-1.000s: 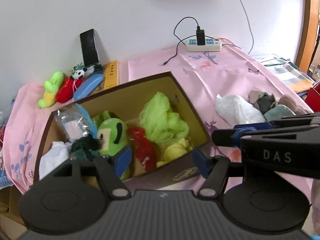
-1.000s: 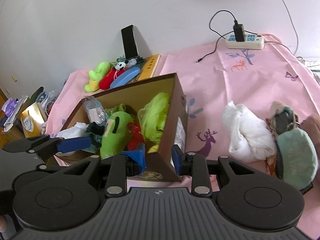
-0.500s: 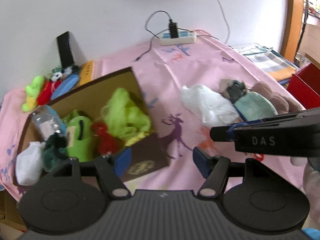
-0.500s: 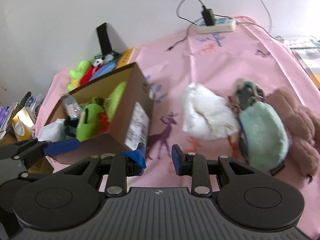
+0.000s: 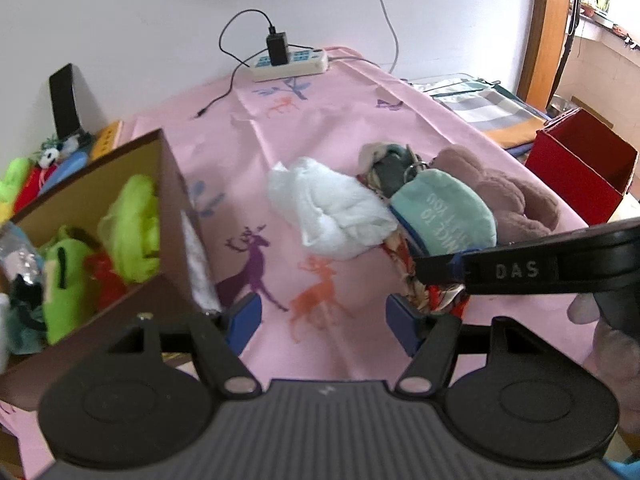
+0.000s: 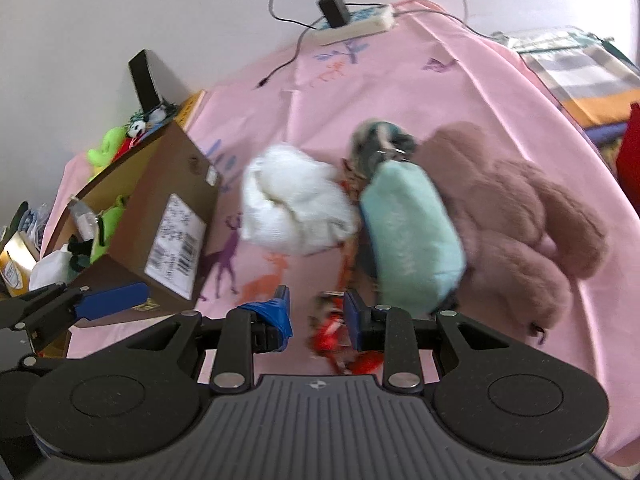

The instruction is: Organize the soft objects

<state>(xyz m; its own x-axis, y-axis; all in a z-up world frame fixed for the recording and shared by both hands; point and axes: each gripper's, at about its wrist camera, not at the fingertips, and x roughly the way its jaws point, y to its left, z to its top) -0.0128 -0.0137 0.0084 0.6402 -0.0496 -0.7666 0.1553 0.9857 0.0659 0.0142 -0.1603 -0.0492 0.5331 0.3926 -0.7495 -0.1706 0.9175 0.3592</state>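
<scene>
A brown cardboard box (image 5: 172,184) (image 6: 176,184) at the left holds several soft toys and cloths, among them a lime green net cloth (image 5: 132,228). On the pink tablecloth lie a white cloth (image 5: 336,216) (image 6: 292,204), a teal pouch (image 5: 444,212) (image 6: 412,236), a mauve plush (image 5: 504,196) (image 6: 520,220) and a red patterned cloth (image 5: 436,296) (image 6: 336,328). My left gripper (image 5: 324,316) is open and empty above the tablecloth. My right gripper (image 6: 316,312) is open, with the red patterned cloth partly between its fingers.
A power strip (image 5: 292,66) with cables lies at the back by the wall. A red box (image 5: 580,168) stands at the right past the table edge. Small plush toys (image 5: 24,184) and a black phone (image 5: 64,100) sit behind the cardboard box.
Both grippers have swung right, away from the cardboard box and toward the pile of cloths and plush. The right gripper has come down close over the red patterned cloth.
</scene>
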